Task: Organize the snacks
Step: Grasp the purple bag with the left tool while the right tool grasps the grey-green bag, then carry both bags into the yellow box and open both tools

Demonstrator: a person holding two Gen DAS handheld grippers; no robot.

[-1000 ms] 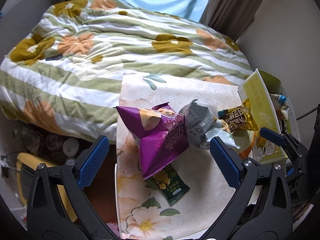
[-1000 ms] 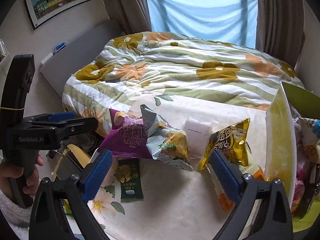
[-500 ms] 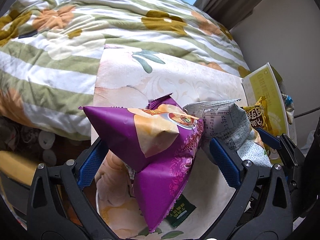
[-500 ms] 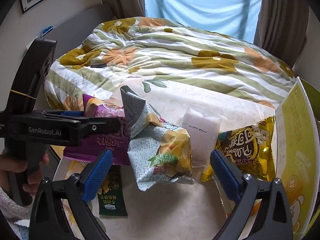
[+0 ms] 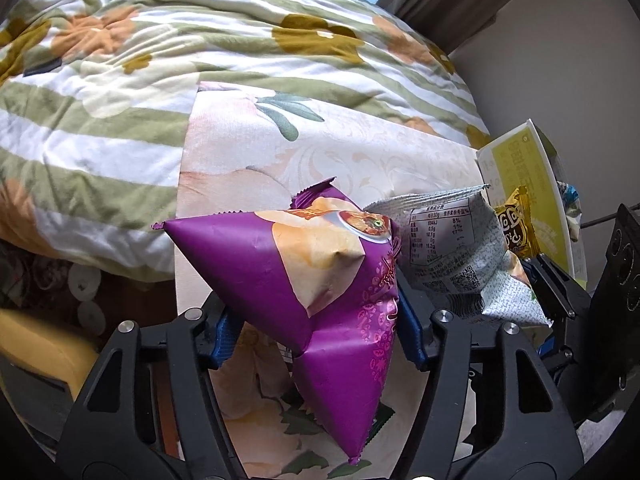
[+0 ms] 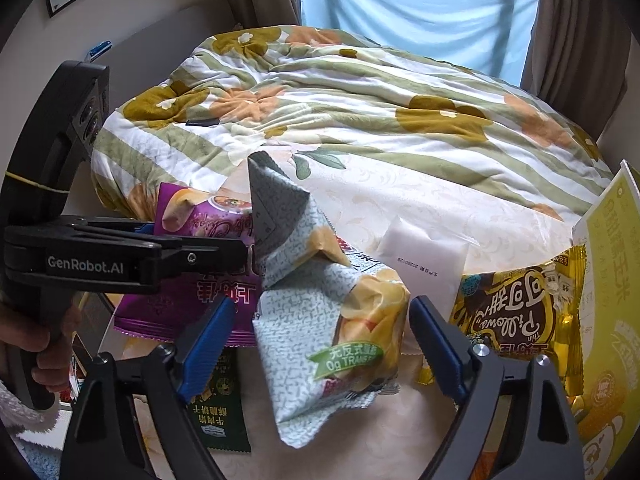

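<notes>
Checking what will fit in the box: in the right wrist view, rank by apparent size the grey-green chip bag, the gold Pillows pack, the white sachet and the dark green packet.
1. grey-green chip bag, though it lies nearest the camera.
2. gold Pillows pack.
3. white sachet and dark green packet: unsure, both partly hidden.

Soft daylight enters through the pale blue curtain (image 6: 420, 12) behind the bed, lighting both views evenly with faint shadows. Fisheye bending curves everything toward black rounded corners. Focus stays sharp; the purple snack bag (image 5: 320, 280) shows slight sheen.

Purple bag (image 5: 320, 280), floral striped quilt (image 5: 160, 60)
</notes>
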